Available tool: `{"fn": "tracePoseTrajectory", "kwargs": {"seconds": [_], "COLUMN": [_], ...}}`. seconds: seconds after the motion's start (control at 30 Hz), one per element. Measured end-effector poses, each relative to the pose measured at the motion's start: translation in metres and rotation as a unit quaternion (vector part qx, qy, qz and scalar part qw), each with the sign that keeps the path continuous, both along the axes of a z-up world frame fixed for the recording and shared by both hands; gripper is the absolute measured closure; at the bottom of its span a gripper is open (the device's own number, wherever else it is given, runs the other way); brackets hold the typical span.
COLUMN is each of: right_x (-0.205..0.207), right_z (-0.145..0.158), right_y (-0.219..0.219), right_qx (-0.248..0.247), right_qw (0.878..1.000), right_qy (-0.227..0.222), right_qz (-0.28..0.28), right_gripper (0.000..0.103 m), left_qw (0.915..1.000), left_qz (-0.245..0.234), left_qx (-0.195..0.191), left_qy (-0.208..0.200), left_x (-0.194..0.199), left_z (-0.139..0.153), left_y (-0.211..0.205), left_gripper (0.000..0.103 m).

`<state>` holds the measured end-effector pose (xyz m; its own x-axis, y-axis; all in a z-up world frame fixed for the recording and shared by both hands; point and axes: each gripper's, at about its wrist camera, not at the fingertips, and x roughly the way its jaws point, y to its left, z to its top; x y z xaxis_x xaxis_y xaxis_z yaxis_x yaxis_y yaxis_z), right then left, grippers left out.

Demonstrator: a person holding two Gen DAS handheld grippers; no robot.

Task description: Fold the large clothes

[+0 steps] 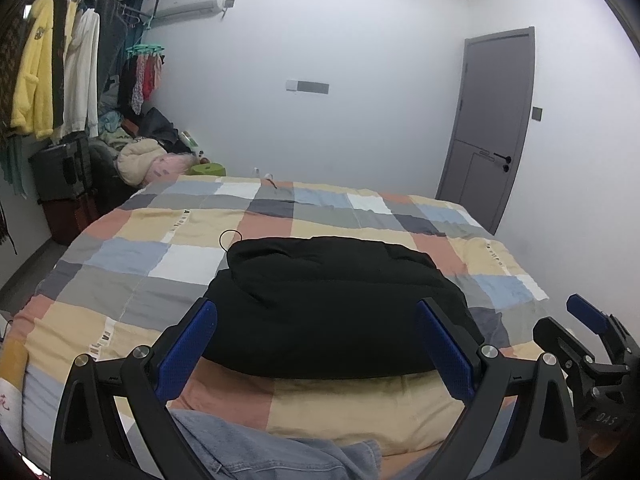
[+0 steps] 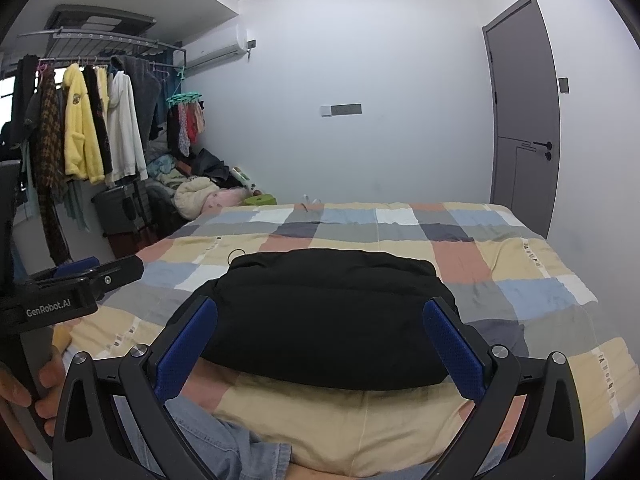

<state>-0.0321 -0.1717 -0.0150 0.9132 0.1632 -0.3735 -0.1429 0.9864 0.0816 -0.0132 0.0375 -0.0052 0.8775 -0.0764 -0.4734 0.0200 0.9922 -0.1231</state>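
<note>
the black jacket [image 1: 332, 312] is seen folded into a bundle on the checked bedspread [image 1: 160, 248], lying sideways straight ahead of the left gripper [image 1: 316, 344] and right gripper [image 2: 320, 346], both held wide open, empty and equally near.

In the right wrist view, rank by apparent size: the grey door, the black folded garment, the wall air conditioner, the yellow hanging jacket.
1. black folded garment, though it lies nearest the camera
2. grey door
3. yellow hanging jacket
4. wall air conditioner, close to the jacket, so unsure
</note>
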Motion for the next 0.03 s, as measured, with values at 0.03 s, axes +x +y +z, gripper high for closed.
{"fn": "tracePoseTrajectory", "kwargs": {"seconds": [0.03], "right_x": [0.0000], "right_z": [0.0000], "right_y": [-0.0002], "right_qx": [0.000], "right_qw": [1.000], "right_qy": [0.000], "right_qz": [0.000], "right_gripper": [0.000], "left_qw": [1.0000], "left_qz": [-0.001], "left_qx": [-0.001], "left_qy": [0.001], "left_x": [0.0003], "left_z": [-0.0005], "left_y": [0.0001], "left_gripper": [0.004]}}
